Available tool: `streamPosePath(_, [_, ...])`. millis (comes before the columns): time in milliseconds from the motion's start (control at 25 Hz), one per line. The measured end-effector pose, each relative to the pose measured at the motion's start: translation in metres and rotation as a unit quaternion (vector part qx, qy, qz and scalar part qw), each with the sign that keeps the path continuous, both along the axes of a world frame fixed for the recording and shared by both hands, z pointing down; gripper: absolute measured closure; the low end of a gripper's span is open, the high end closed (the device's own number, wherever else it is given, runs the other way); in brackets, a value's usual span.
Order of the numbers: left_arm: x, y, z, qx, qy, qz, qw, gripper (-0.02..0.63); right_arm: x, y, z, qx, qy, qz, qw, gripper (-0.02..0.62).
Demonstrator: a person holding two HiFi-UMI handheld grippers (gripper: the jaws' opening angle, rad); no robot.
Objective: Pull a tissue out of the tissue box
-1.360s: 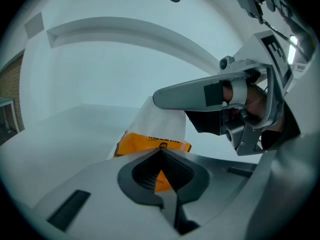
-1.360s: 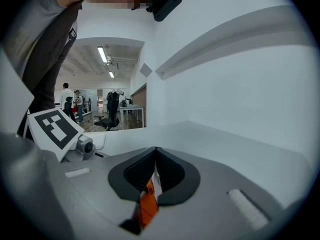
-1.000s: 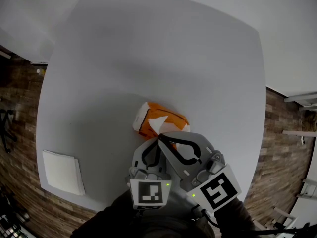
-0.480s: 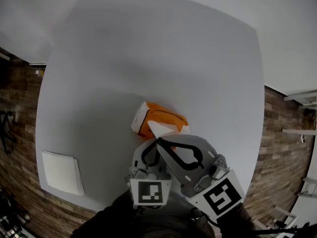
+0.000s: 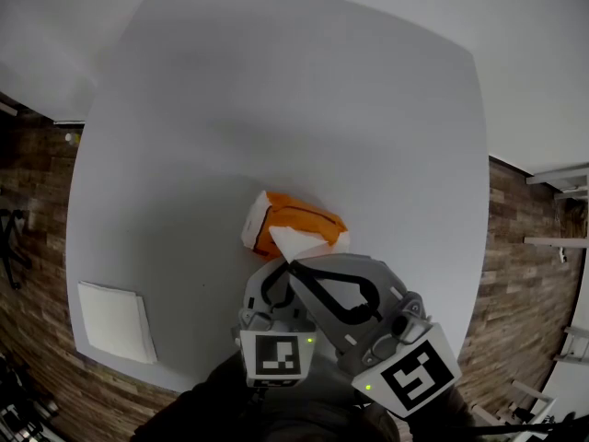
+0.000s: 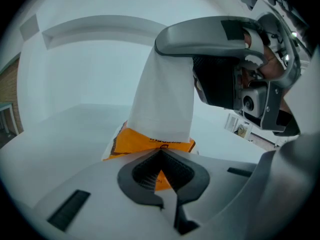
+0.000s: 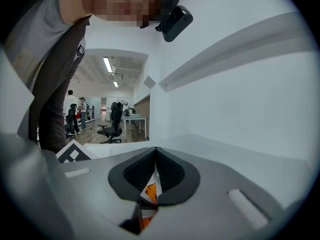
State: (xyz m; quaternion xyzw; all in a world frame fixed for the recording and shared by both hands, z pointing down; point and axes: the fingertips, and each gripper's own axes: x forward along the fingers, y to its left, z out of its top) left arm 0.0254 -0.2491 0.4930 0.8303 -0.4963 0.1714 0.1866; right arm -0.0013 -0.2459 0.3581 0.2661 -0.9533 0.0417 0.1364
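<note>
An orange tissue pack [image 5: 302,216] lies on the grey table [image 5: 276,99], near its front edge. A white tissue [image 5: 296,240] stands up out of the pack. In the left gripper view the tissue [image 6: 162,96] stretches as a taut sheet from the pack [image 6: 132,143] up to the right gripper's fingers [image 6: 200,31]. My right gripper [image 5: 291,264] is shut on the tissue's top, and white and orange show between its jaws [image 7: 154,176]. My left gripper [image 5: 274,269] is closed at the pack's near edge, with orange wrapper showing between its pads [image 6: 160,153].
A flat white square pad [image 5: 115,319] lies at the table's front left corner. Brown wood floor surrounds the table. The right gripper view shows a white wall and, far off, an office with chairs and people.
The right gripper has risen and drawn back toward me, pulling more tissue out of the pack. The pack has shifted slightly left. The left gripper has stayed put.
</note>
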Motion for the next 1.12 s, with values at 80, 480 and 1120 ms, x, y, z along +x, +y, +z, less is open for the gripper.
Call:
streamPosePath(80, [0.001,0.001,0.000,0.000,-0.001,0.001,1.0000,0.606,0.001,0.002,-0.005,0.005,-0.003,-0.001,1.000,0.594])
streamPosePath(480, [0.001,0.001,0.001,-0.003,-0.002,0.001,1.0000,0.606,-0.002,0.013,-0.024,0.024,-0.005,-0.006,1.000,0.594])
streamPosePath(1120, [0.004,-0.002,0.004,-0.007,-0.005,0.003,1.0000,0.606,0.001,0.020,-0.049,0.049,-0.021,-0.004,0.999,0.594])
